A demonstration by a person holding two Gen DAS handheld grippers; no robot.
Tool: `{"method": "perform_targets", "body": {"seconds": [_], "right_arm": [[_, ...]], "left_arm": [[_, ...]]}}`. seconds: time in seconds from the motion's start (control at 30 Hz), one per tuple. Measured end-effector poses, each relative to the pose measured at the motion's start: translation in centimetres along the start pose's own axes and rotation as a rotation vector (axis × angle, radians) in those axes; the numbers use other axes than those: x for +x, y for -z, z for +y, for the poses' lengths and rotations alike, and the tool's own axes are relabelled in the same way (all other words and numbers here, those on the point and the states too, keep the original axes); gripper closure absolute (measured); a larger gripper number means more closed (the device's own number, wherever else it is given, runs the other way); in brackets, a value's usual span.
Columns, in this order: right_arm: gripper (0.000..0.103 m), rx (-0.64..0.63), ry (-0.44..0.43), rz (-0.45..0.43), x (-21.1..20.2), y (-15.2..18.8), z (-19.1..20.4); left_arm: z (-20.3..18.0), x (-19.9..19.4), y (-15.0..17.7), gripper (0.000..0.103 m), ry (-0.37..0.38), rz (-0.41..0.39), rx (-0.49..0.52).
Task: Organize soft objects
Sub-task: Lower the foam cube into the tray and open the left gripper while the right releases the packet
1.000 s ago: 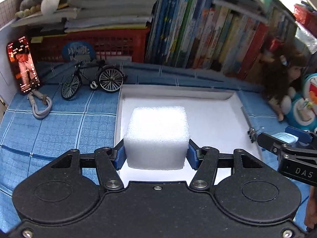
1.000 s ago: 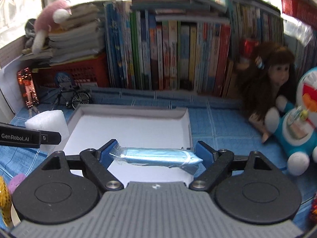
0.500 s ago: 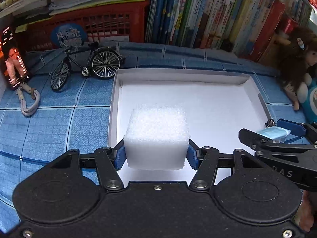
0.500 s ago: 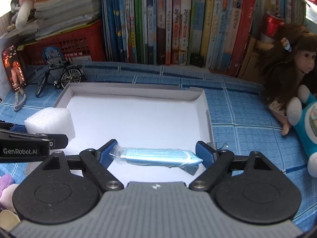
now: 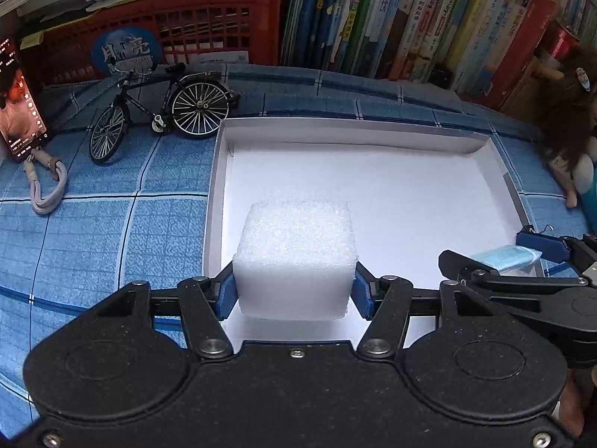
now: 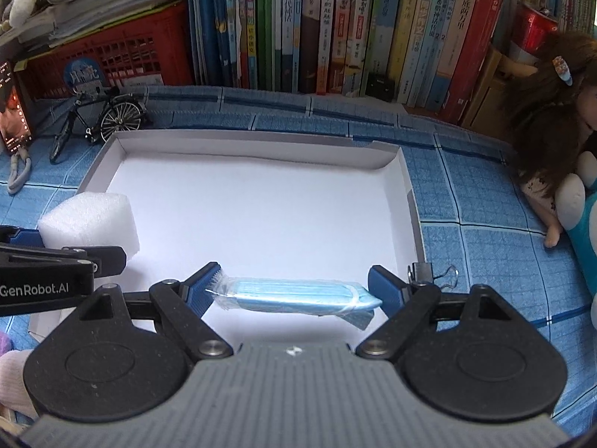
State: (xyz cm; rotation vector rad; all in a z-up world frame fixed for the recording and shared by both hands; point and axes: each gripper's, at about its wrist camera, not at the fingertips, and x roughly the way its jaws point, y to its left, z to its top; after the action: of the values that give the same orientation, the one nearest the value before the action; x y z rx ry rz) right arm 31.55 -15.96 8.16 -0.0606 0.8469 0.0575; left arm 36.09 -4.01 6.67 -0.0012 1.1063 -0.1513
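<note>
A white foam cube (image 5: 294,254) sits between the blue pads of my left gripper (image 5: 294,293), which is shut on it, low over the near left part of the white shallow box (image 5: 354,130). My right gripper (image 6: 294,287) carries a wrapped blue face mask pack (image 6: 294,296) lengthwise between its pads, above the near right part of the box (image 6: 253,145). Its jaws are opening, though both ends of the pack still touch the pads. Each gripper also shows in the other view: the right gripper (image 5: 522,254) with the pack, and the foam cube (image 6: 89,220).
Blue checked cloth covers the table. A model bicycle (image 5: 160,112), a phone (image 5: 18,100) and a carabiner (image 5: 44,186) lie left of the box. A red crate (image 5: 186,26) and books (image 5: 410,18) line the back. A doll (image 6: 552,119), blue plush (image 6: 589,224) and binder clip (image 6: 433,272) are at the right.
Both grippers moved forward and down over the box and tilted further down, each with its object. The right jaws stand slightly wider.
</note>
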Motion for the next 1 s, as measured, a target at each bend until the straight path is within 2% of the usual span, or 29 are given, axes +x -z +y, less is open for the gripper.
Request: {"method": "perform_targets", "body": {"seconds": [0.73, 1.0], "right_arm": [[0.011, -0.015, 0.007, 0.071, 1.7, 0.0, 0.3], [0.008, -0.017, 0.039, 0.078, 2.0, -0.1, 0.3]], "left_arm": [[0.5, 2.1, 0.3, 0.046, 0.001, 0.048, -0.014], [0.7, 2.3, 0.4, 0.032, -0.001, 0.061, -0.019]]}}
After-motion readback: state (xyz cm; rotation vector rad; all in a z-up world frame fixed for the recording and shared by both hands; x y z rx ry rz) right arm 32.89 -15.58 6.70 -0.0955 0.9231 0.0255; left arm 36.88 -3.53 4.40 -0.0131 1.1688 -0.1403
